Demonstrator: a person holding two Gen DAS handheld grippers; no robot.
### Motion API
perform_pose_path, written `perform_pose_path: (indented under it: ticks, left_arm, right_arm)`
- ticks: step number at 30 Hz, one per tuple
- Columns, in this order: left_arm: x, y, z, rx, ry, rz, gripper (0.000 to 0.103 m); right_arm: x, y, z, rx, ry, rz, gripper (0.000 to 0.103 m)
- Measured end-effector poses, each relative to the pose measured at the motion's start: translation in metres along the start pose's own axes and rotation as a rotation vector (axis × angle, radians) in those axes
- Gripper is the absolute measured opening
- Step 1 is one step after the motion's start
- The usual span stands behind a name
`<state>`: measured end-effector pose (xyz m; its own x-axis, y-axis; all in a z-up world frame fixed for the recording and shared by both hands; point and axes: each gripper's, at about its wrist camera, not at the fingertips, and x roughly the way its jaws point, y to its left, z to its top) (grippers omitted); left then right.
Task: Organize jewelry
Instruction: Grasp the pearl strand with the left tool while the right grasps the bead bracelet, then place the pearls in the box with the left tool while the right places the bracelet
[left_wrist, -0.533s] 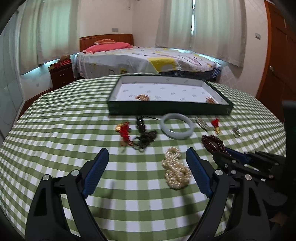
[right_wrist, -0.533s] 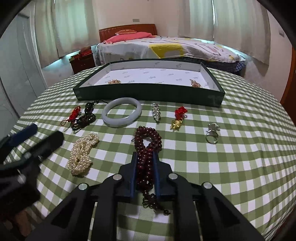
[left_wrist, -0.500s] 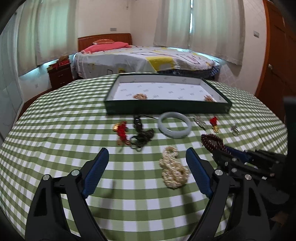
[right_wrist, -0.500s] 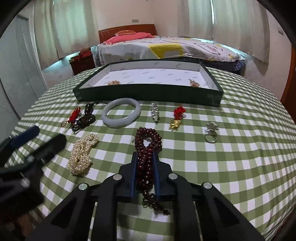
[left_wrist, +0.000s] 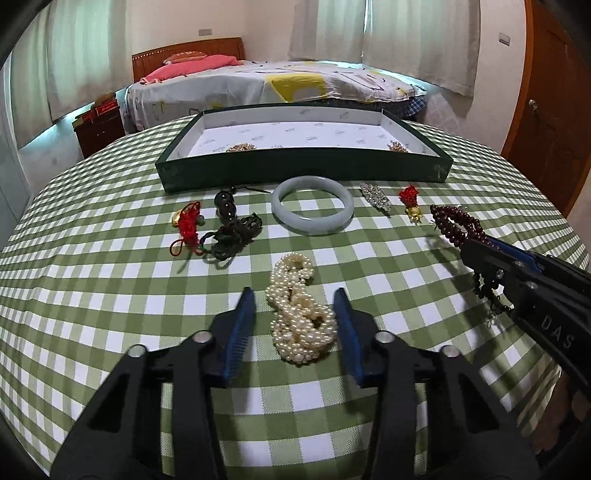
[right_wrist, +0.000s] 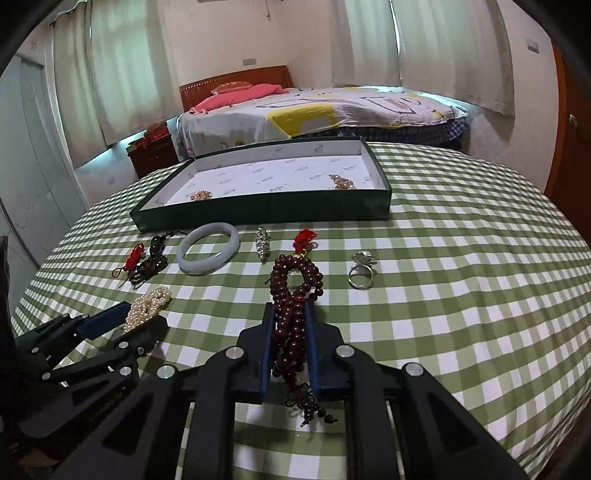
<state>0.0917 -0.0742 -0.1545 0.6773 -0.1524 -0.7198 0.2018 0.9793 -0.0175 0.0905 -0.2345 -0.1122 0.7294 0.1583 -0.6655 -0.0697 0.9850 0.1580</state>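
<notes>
Dark red wooden beads (right_wrist: 293, 295) sit clamped between the pads of your right gripper (right_wrist: 290, 332), jaws nearly together, the strand's tassel dangling below and its loop raised off the green checked tablecloth (right_wrist: 461, 295). Your left gripper (left_wrist: 295, 325) is closing around the heaped pearl necklace (left_wrist: 301, 314), which lies on the cloth between its blue pads; they do not yet look pressed against it. Beyond, a jade bangle (left_wrist: 312, 209), a red knot charm (left_wrist: 188, 225), a dark cord pendant (left_wrist: 231, 230), a crystal clip (left_wrist: 376, 195), a second red charm (left_wrist: 410, 203) and a ring (right_wrist: 362, 271) lie loose. The green tray (left_wrist: 303, 171) holds only two small gold pieces, so most sorting remains.
</notes>
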Motion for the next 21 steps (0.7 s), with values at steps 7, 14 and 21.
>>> perform_pose_path:
  ticks: [7,14,21]
  left_arm:
    - [-0.004,0.004,-0.002,-0.009,-0.017,-0.018,0.018]
    - [-0.021,0.006,0.004,-0.013,-0.081,-0.03,0.017]
    - [-0.046,0.009,0.03,-0.01,-0.18,-0.037,0.017]
  right_arm:
    - [-0.002,0.003,0.0,-0.005,-0.009,0.006,0.016]
    - [-0.011,0.008,0.004,-0.019,-0.036,0.009,0.016]
    - [-0.023,0.015,0.021,-0.038,-0.088,0.017,0.016]
